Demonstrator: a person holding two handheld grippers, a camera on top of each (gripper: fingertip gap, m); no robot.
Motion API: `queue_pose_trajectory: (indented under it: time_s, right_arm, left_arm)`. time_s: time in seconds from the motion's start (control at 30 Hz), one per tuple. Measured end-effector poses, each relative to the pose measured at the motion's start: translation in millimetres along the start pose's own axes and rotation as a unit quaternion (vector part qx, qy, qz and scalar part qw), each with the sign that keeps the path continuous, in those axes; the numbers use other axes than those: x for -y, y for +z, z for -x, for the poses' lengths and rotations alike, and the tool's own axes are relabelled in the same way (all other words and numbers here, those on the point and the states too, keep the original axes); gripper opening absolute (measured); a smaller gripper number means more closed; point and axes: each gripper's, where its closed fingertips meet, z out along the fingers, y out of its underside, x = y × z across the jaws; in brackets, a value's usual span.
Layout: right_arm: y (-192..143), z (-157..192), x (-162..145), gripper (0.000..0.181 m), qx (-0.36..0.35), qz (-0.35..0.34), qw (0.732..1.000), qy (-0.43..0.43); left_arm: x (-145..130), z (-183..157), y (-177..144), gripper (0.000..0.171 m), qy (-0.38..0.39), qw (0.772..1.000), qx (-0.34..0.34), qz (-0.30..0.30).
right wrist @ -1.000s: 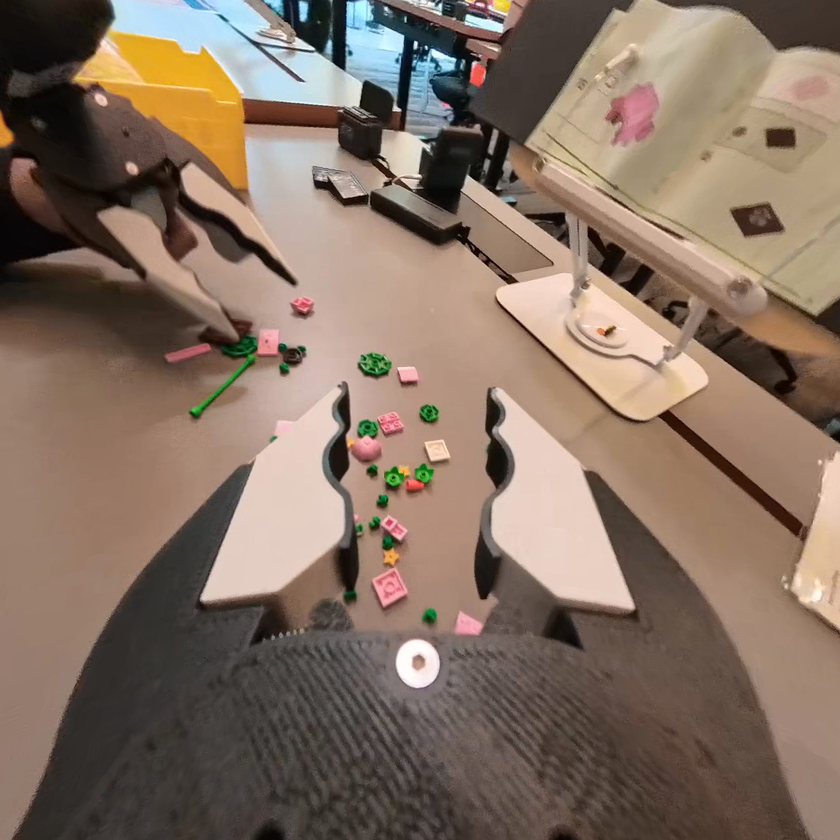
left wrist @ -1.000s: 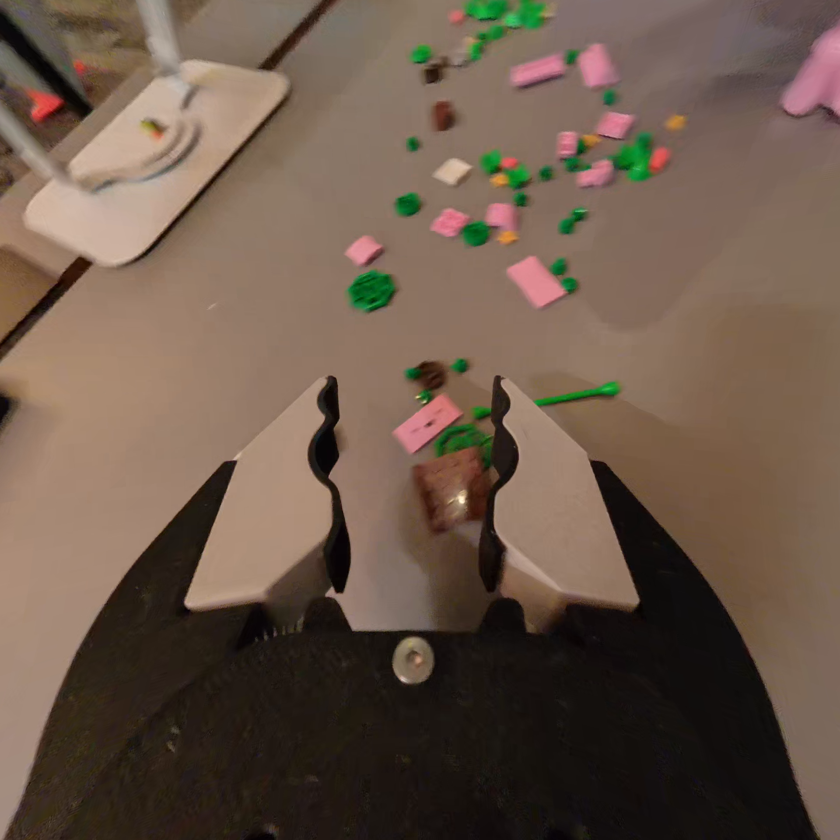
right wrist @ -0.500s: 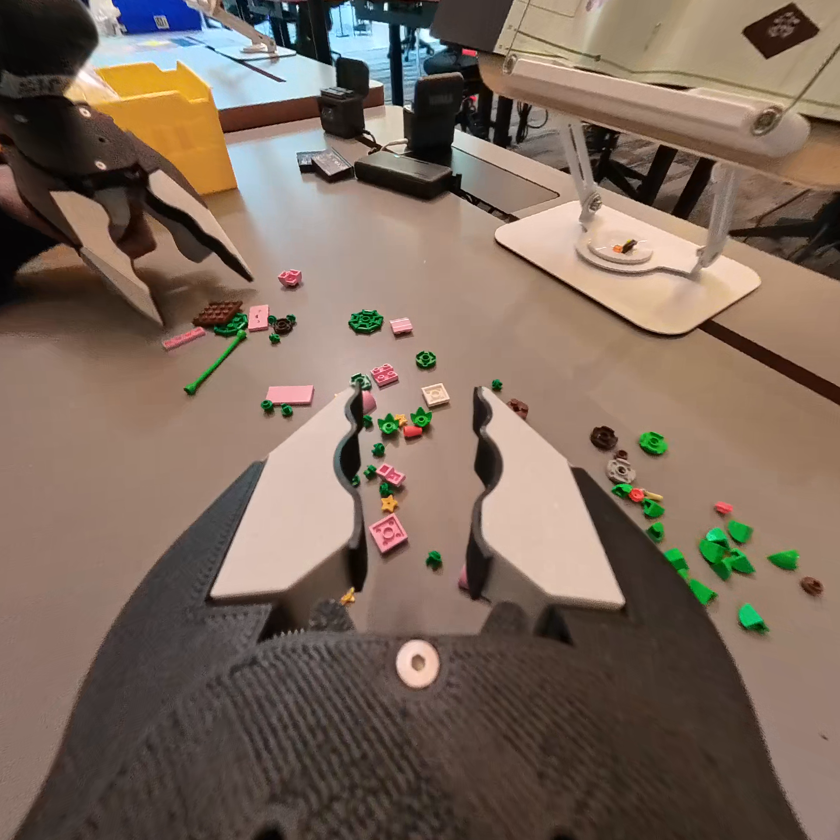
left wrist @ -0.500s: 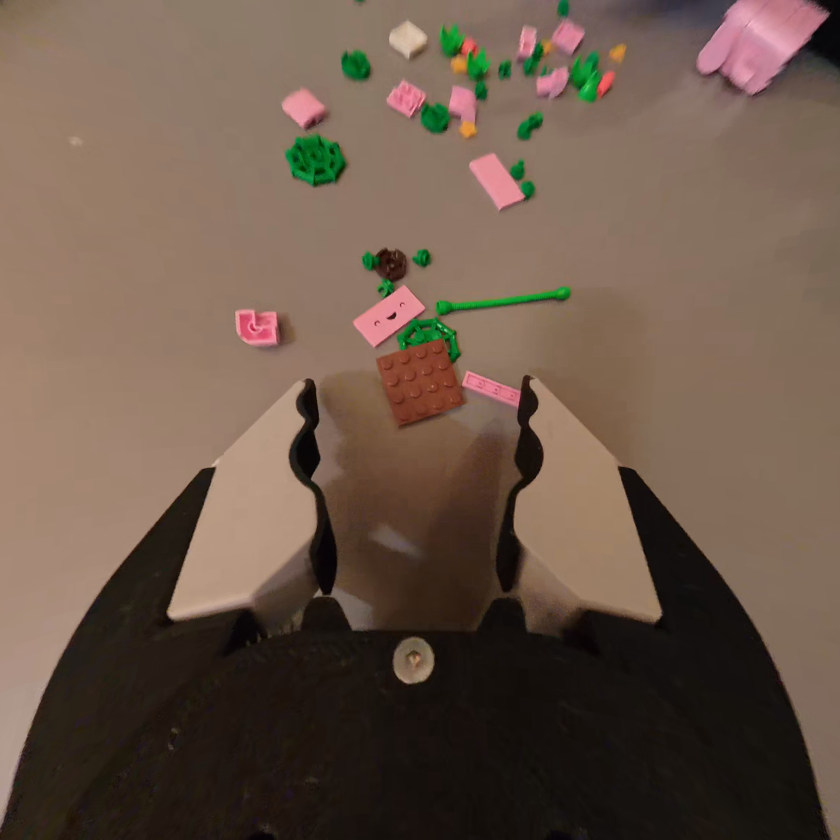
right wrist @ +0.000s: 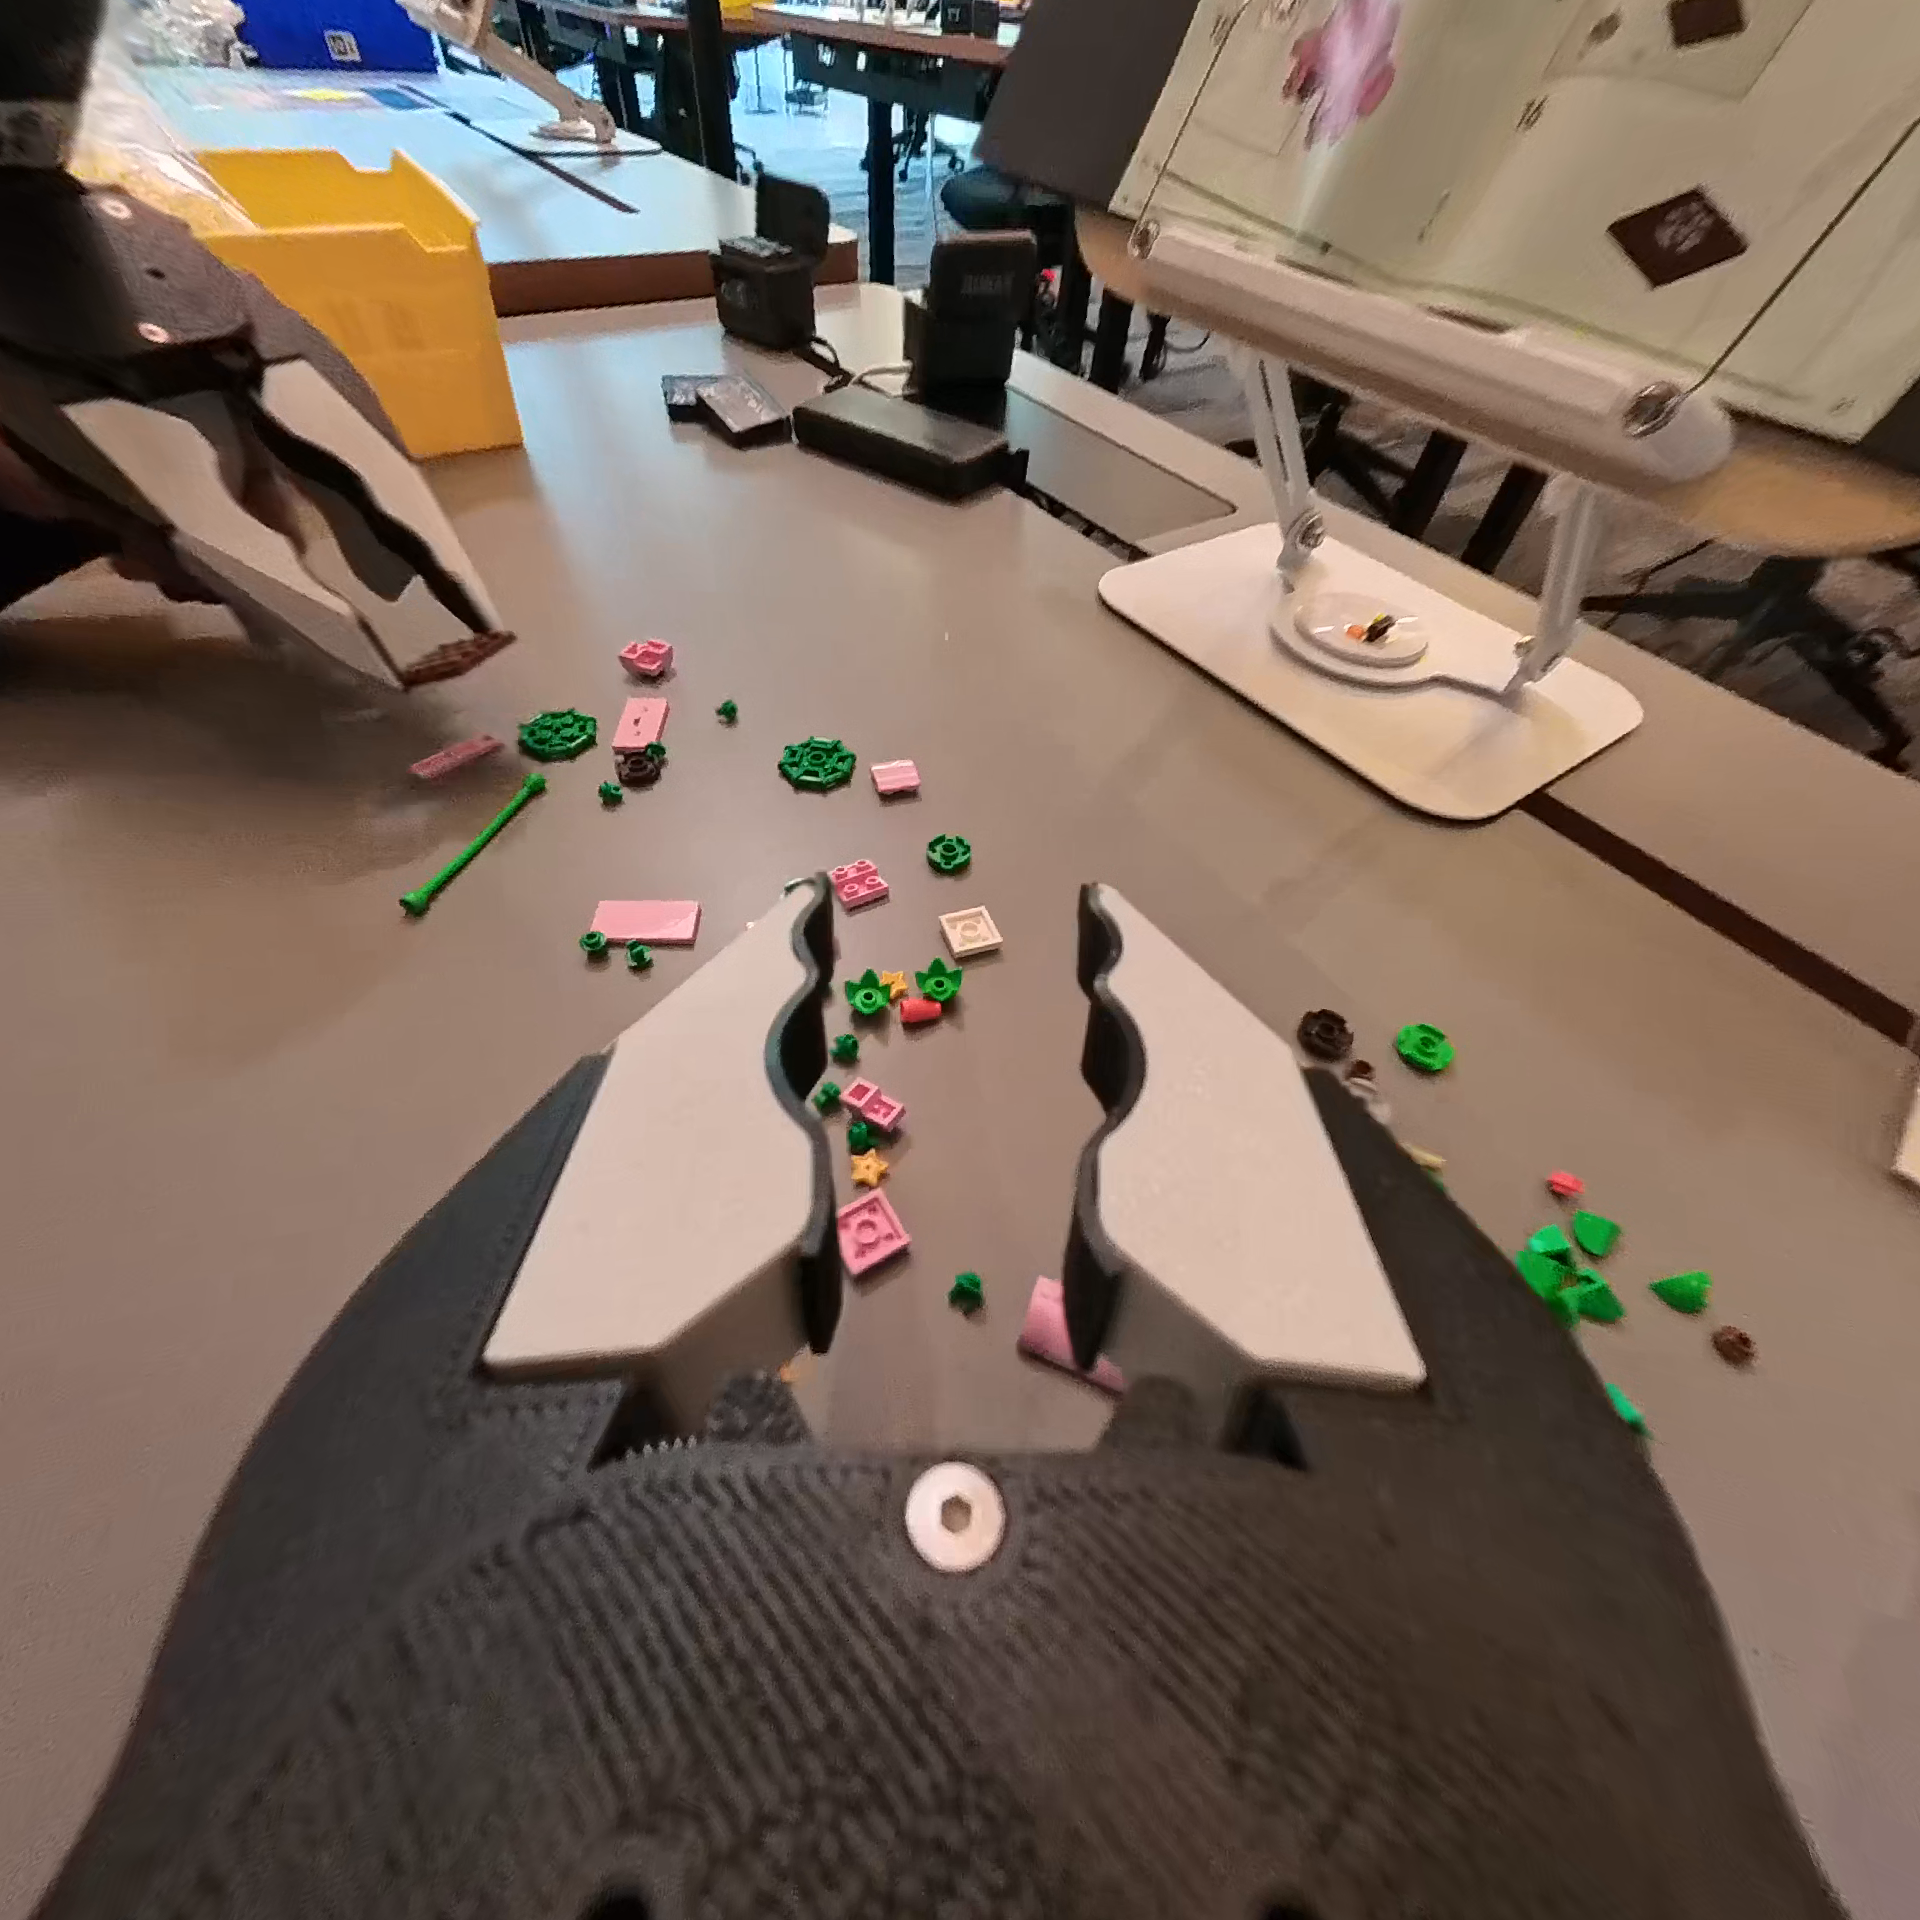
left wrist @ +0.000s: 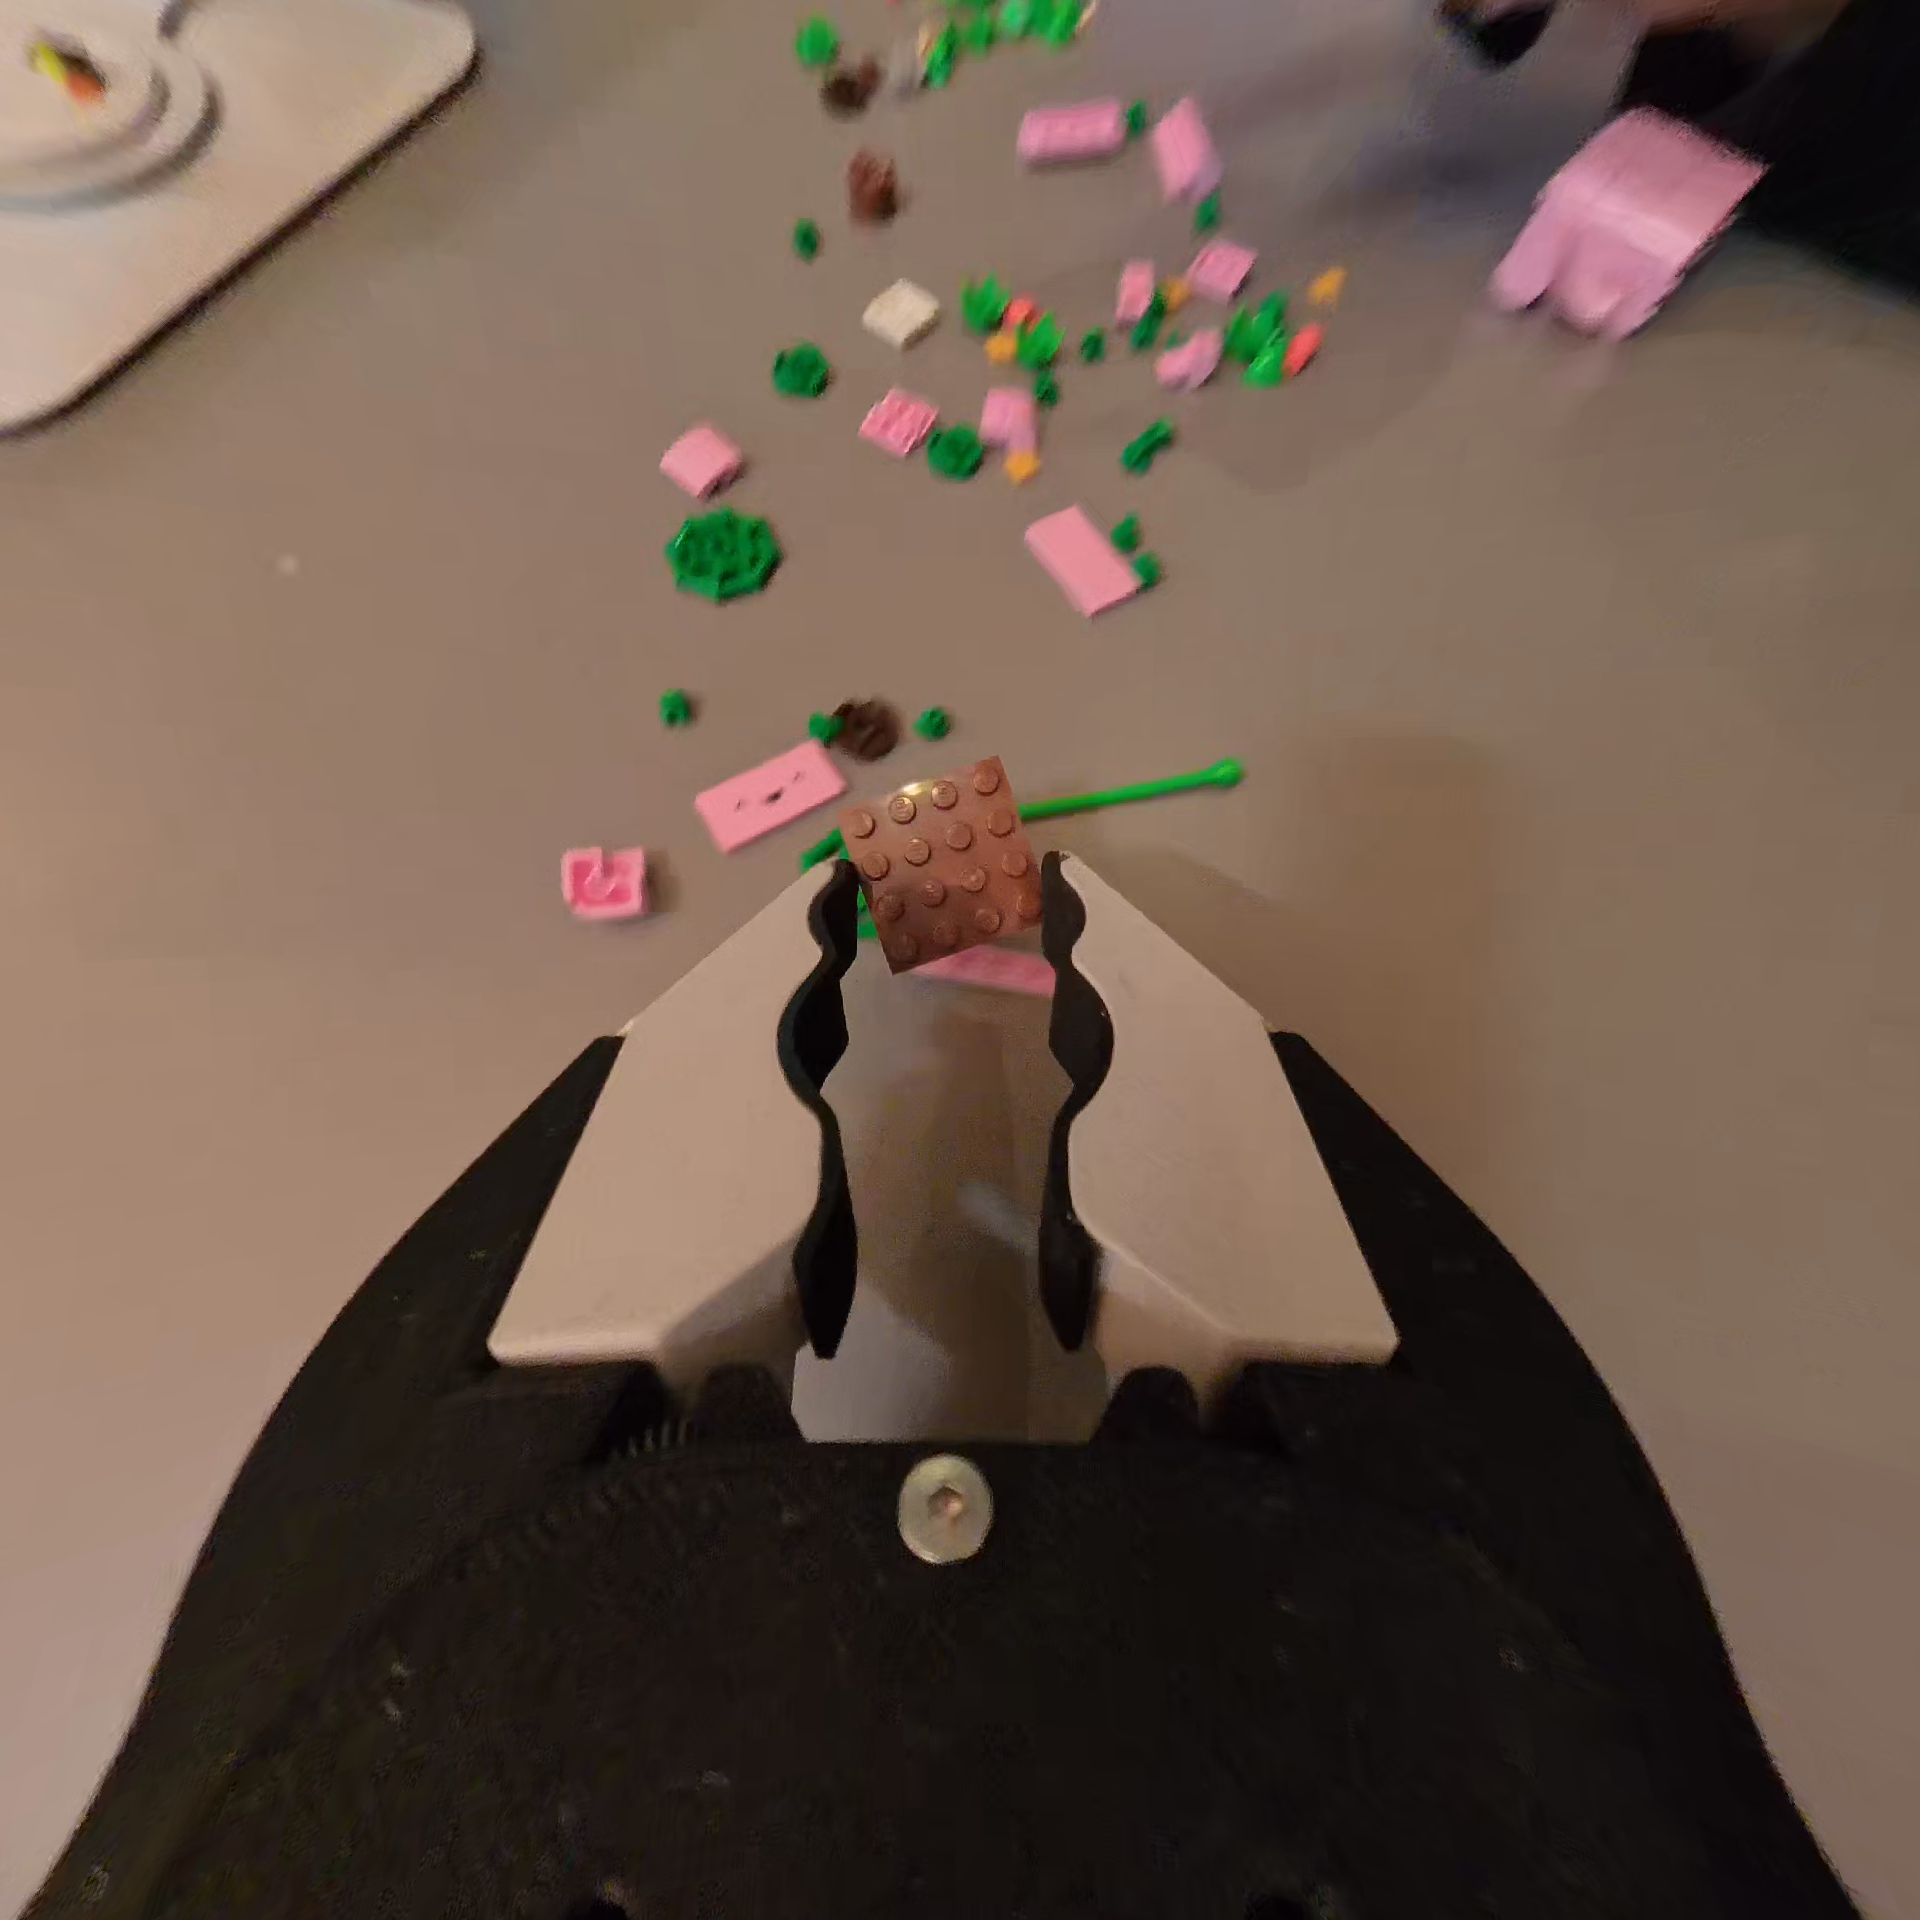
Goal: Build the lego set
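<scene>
Studs cover the square brown plate (left wrist: 943,864), pinched at its edges between the left gripper (left wrist: 948,883) jaws, raised above the matte grey surface (left wrist: 312,727). Right gripper (right wrist: 956,904) jaws gape empty over glossy scattered pieces.

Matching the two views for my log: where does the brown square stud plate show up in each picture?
Left wrist view: brown square stud plate sits centre frame, pinched between the left gripper fingers, lifted off the table.
Right wrist view: far left, seen edge-on at the tips of that same gripper.
Shared landmark: the long green rod lying near it.
</scene>
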Motion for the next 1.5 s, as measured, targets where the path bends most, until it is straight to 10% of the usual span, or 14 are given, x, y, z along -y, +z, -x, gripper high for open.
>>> queue_pose_trajectory:
  time_s: [0.33, 0.73, 1.5]
  right_arm:
    - [-18, -8, 23, 0.044, -0.018, -0.042, 0.999, 0.003]
    - [-35, -52, 10, 0.041, -0.124, -0.007, 0.992, 0.025]
    - [-11, -59, -37, 0.042, -0.104, 0.049, 0.992, 0.052]
  left_arm:
    - [23, -126, 74, 0.034, 0.169, 0.978, -0.104, 0.067]
    - [22, -136, 85, 0.036, 0.16, 0.978, -0.118, 0.062]
    - [13, -126, 80, 0.042, 0.146, 0.982, -0.106, 0.059]
